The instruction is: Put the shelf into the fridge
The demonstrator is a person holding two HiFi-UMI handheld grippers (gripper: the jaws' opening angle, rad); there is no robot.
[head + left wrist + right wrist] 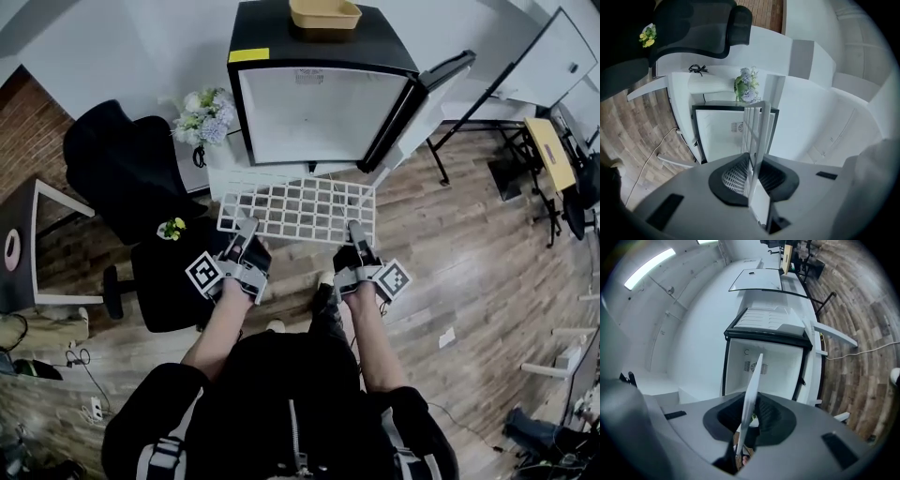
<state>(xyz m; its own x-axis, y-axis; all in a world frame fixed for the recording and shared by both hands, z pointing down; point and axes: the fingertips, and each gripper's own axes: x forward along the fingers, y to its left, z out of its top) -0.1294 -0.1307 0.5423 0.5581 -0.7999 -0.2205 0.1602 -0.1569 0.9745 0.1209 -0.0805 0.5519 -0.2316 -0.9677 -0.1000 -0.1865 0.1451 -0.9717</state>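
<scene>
Left tool point(247, 226), right tool point(357, 229), both clamped

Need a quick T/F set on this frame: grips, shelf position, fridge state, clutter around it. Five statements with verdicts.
1. The left gripper and right gripper are both shut on the near edge of the shelf. True.
2. The door of the fridge is closed. False: it stands open, swung to the right in the head view.
3. The shelf already sits inside the fridge. False: it is held outside, in front of the opening.
4. A tan tray sits on top of the fridge. True.
5. The flowers stand right of the fridge. False: they are on its left in the head view.
</scene>
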